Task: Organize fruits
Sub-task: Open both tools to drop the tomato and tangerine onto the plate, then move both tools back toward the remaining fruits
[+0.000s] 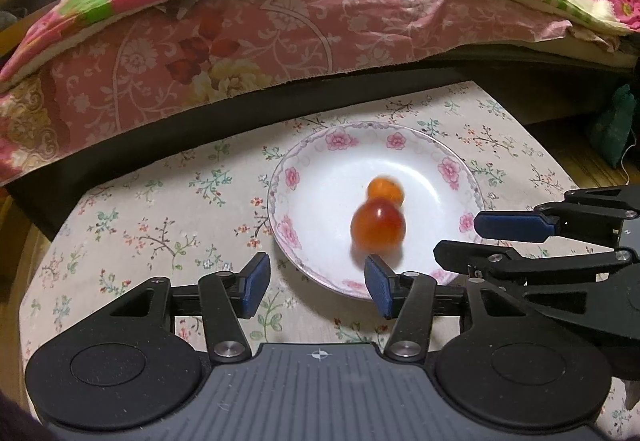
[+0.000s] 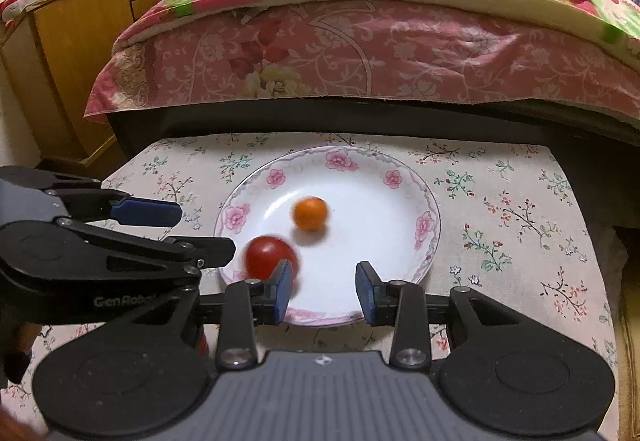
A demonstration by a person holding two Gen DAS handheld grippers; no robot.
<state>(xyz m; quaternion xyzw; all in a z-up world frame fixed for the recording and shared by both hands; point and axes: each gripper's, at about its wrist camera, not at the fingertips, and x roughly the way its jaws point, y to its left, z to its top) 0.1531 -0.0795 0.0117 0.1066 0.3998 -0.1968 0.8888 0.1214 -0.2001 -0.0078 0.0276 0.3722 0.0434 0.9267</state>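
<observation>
A white plate with pink flowers point(image 1: 424, 149) point(image 2: 400, 241) sits on a floral cloth. On it lie a red tomato point(image 1: 378, 227) point(image 2: 269, 256), blurred, and a small orange fruit point(image 1: 385, 189) point(image 2: 311, 213) behind it. My left gripper point(image 1: 318, 287) is open and empty at the plate's near-left rim; it shows at the left of the right wrist view point(image 2: 192, 233). My right gripper point(image 2: 324, 291) is open and empty over the plate's near rim, the tomato just beyond its left fingertip; it shows at the right of the left wrist view point(image 1: 460, 237).
The floral cloth point(image 1: 160, 209) point(image 2: 520, 209) covers a small table that stands against a bed with pink floral bedding point(image 1: 240, 41) point(image 2: 400, 49). A wooden cabinet point(image 2: 68, 53) stands at the far left. A green bag point(image 1: 612, 125) hangs at the right.
</observation>
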